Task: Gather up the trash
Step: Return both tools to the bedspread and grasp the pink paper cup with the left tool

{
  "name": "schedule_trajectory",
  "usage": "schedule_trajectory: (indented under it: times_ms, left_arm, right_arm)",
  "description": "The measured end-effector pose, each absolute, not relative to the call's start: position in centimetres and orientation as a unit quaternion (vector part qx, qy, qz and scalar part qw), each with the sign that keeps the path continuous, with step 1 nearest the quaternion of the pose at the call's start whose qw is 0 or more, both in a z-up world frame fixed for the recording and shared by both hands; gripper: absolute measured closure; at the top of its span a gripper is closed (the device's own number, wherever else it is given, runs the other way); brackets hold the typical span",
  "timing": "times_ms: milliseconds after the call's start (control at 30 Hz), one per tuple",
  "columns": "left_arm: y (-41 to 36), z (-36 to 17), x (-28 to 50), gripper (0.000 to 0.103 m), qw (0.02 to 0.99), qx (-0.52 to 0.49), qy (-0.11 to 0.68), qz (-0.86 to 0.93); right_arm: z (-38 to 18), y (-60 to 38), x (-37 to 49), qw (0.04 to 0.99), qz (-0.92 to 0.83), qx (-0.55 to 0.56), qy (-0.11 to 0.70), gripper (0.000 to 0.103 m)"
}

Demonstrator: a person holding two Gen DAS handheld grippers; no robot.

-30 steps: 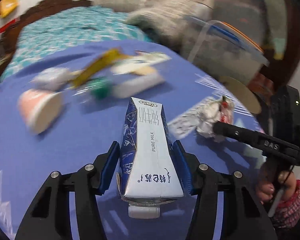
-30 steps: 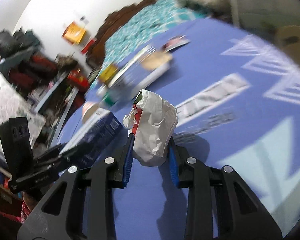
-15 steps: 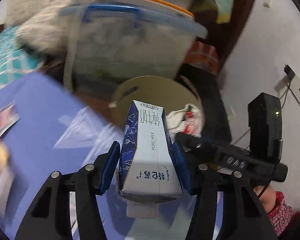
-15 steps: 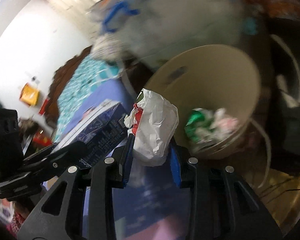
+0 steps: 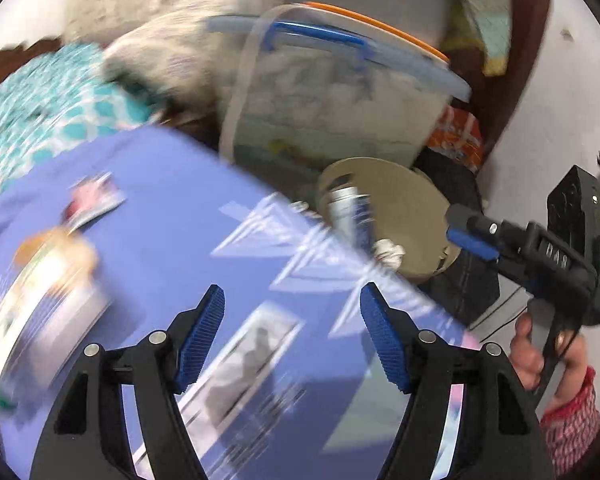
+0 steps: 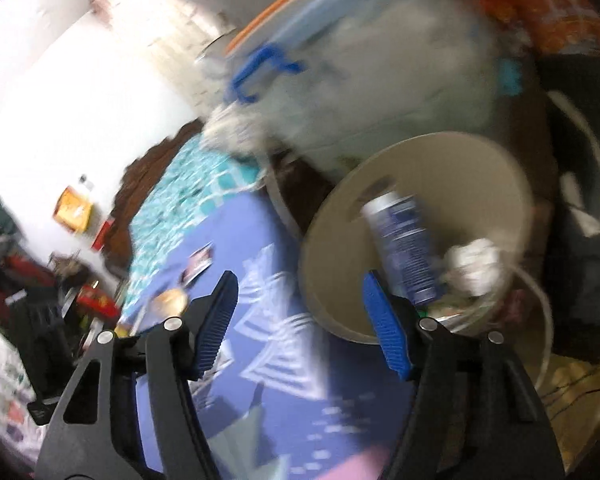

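The blue and white milk carton (image 6: 404, 248) lies tilted inside the beige waste bin (image 6: 472, 160), with the crumpled white paper (image 6: 476, 266) beside it. The left wrist view shows the same carton (image 5: 350, 216) and paper (image 5: 388, 250) in the bin (image 5: 412, 196) past the table edge. My left gripper (image 5: 292, 334) hangs over the purple tablecloth (image 5: 172, 216), jaws opening, nothing between them. My right gripper (image 6: 300, 316) points at the bin's near rim, jaws opening and empty. It also appears at the right of the left wrist view, right gripper (image 5: 466, 226).
Loose trash stays on the cloth: a flat wrapper (image 5: 94, 202), a blurred packet (image 5: 44, 300). A clear storage box with a blue handle (image 5: 332, 92) stands behind the bin. A teal bed cover (image 5: 32, 104) lies at the far left. A hand in a red sleeve (image 5: 560, 392) holds the right gripper.
Both grippers swung from the table toward the bin and opened. The milk carton left the left gripper and the crumpled paper left the right one; both now lie in the bin.
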State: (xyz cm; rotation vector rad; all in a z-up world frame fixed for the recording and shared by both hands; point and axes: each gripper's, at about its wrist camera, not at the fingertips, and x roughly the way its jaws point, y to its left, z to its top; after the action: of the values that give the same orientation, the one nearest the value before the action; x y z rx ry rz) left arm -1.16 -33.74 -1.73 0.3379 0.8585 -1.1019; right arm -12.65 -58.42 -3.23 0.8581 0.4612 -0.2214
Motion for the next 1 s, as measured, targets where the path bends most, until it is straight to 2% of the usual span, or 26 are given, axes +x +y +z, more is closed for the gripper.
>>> schedule_trajectory:
  times_ms: [400, 500, 633, 667, 733, 800, 933, 1000]
  left_arm:
    - [-8.1, -1.8, 6.3, 0.037, 0.841, 0.004, 0.421, -0.340]
    - [-3.2, -0.6, 8.9, 0.028, 0.871, -0.030, 0.401, -0.283]
    - [0.0, -0.8, 13.1, 0.026, 0.870, -0.083, 0.419, -0.246]
    - [0.1, -1.0, 14.0, 0.021, 0.867, -0.097, 0.427, -0.239]
    - [1.2, -1.9, 16.6, 0.019, 0.853, -0.140, 0.449, -0.227]
    - [1.1, -2.5, 18.2, 0.019, 0.842, -0.158, 0.467, -0.220]
    - [-0.5, -4.0, 20.2, 0.019, 0.828, -0.143, 0.498, -0.216]
    - [-1.6, -4.8, 20.4, 0.024, 0.827, -0.126, 0.507, -0.208]
  right_arm:
    - [-0.7, -44.5, 1.0, 0.882, 0.083, 0.341, 0.314, 0.040]
    - [-0.1, -43.5, 5.2, 0.882, 0.090, 0.337, 0.317, 0.039]
    - [-0.7, -44.1, 10.8, 0.871, 0.083, 0.354, 0.331, 0.039]
    - [-1.2, -44.1, 12.0, 0.865, 0.084, 0.359, 0.341, 0.040]
    - [-2.2, -43.9, 13.5, 0.847, 0.095, 0.380, 0.359, 0.041]
    - [-2.9, -43.2, 13.4, 0.834, 0.111, 0.389, 0.376, 0.045]
    - [-2.9, -39.5, 11.3, 0.825, 0.178, 0.375, 0.383, 0.046]
    - [-2.5, -37.1, 9.0, 0.817, 0.238, 0.362, 0.381, 0.044]
